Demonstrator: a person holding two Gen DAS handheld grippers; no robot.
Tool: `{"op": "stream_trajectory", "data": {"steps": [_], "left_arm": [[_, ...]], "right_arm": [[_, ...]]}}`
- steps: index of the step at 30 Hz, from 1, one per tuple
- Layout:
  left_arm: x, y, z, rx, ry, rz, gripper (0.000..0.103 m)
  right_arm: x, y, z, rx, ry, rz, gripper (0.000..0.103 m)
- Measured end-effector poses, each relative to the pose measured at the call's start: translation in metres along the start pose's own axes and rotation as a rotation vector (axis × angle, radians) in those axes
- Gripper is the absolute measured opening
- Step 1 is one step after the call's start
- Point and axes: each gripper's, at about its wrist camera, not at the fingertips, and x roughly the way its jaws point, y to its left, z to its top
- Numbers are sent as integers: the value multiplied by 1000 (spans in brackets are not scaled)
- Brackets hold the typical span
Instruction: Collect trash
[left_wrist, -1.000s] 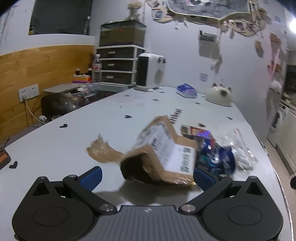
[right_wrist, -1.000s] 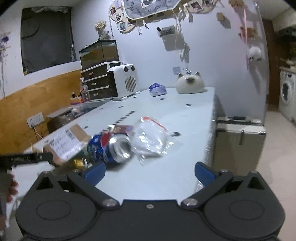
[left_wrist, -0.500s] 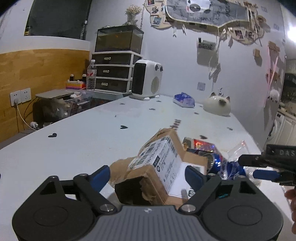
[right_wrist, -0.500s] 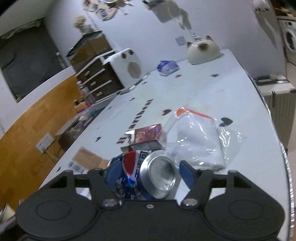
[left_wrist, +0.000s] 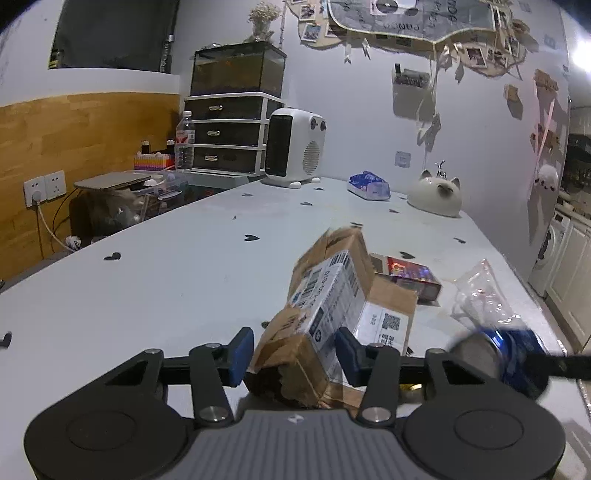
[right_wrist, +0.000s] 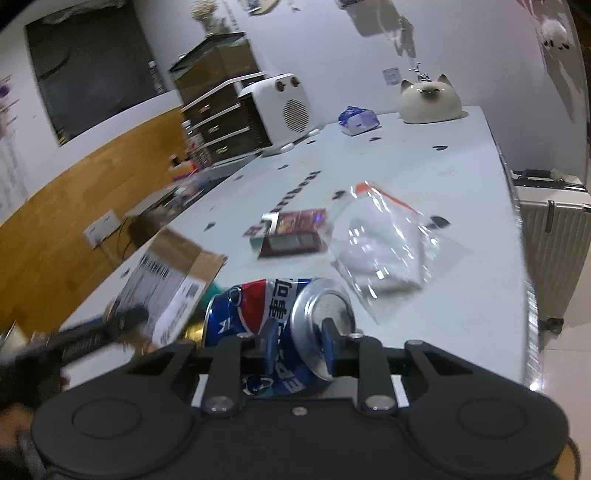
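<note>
**Desk:** Cardboard first, at the left. What is threatening to go wrong there?

**Photographer:** The left gripper (left_wrist: 291, 352) is closing its jaws on the torn cardboard box (left_wrist: 325, 314), lower centre of the left wrist view. The left pad is looking just shy of the ragged flap while the right pad is pressing on the labelled side, so I am judging the grip as nearly made, not settled. Soft, ripped board is likely giving way under pressure; the box could be crumpling or twisting out as it is lifted.

**Desk:** And how is it looking?

**Photographer:** Brown, dented, with a white shipping label (left_wrist: 328, 291) running along its top, lying tilted on the pale table (left_wrist: 166, 280).

**Desk:** Moving right?

**Photographer:** The right gripper (right_wrist: 297, 345) is closing on the crushed blue cola can (right_wrist: 266, 314), lower centre of the right wrist view, with the can's silver end between the blue pads. The metal is smooth and rounded, so it could be squirting sideways or rolling if the pads are biting off-centre.

**Desk:** Anything nearby at risk?

**Photographer:** The clear plastic bag (right_wrist: 380, 243) is lying just beside the can, centre right, and a small dark carton (right_wrist: 291, 236) is sitting beyond it. Dragging the can could be sweeping the bag toward the table's right edge.
</note>
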Motion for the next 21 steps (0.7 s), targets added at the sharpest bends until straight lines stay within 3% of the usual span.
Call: {"op": "stream_trajectory", "data": {"steps": [10, 11, 14, 15, 19, 21], "left_arm": [[-67, -16, -29, 18, 12, -51, 40], [-74, -18, -33, 24, 15, -59, 39], [-93, -26, -46, 44, 27, -72, 39], [-99, -29, -50, 49, 30, -73, 39], [-121, -41, -65, 103, 27, -56, 39], [-128, -46, -69, 129, 28, -45, 39]], "right_arm": [[-88, -19, -36, -88, 40, 69, 27], [-92, -19, -37, -84, 40, 75, 34], [-101, -15, -38, -45, 9, 59, 79], [-103, -12, -39, -38, -10, 55, 88], [-103, 13, -46, -77, -60, 24, 101], [-94, 26, -50, -114, -52, -5, 101]]}}
